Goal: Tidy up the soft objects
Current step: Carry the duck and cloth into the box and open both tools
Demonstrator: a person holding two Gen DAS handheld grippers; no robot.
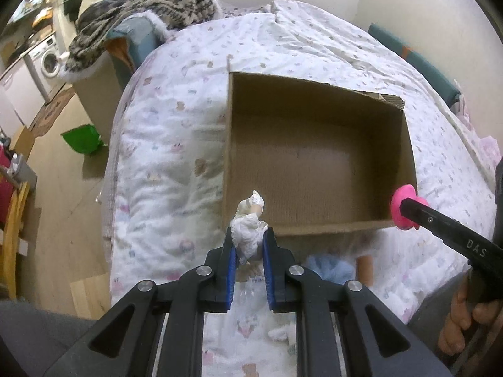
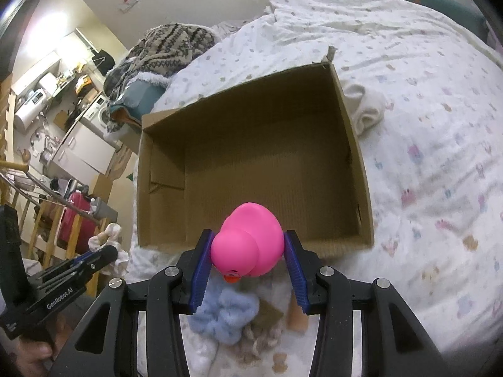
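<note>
An open cardboard box (image 1: 317, 231) lies on the bed, empty inside; it also shows in the right wrist view (image 2: 364, 163). My left gripper (image 1: 248, 235) is shut on a white frilly soft toy (image 1: 248, 232), held just before the box's near left corner. My right gripper (image 2: 248, 242) is shut on a pink rubber duck (image 2: 248, 245), held over the box's near edge. The duck (image 1: 404, 204) also shows at the box's near right corner in the left wrist view. A blue fluffy item (image 2: 224, 317) lies on the bed below the grippers.
The bed has a white patterned quilt (image 1: 176, 132). A rolled cream cloth (image 2: 366, 106) lies right of the box. A patterned knit blanket (image 1: 141, 6) is piled at the bed's far left. The floor with a green dustpan (image 1: 81, 139) lies to the left.
</note>
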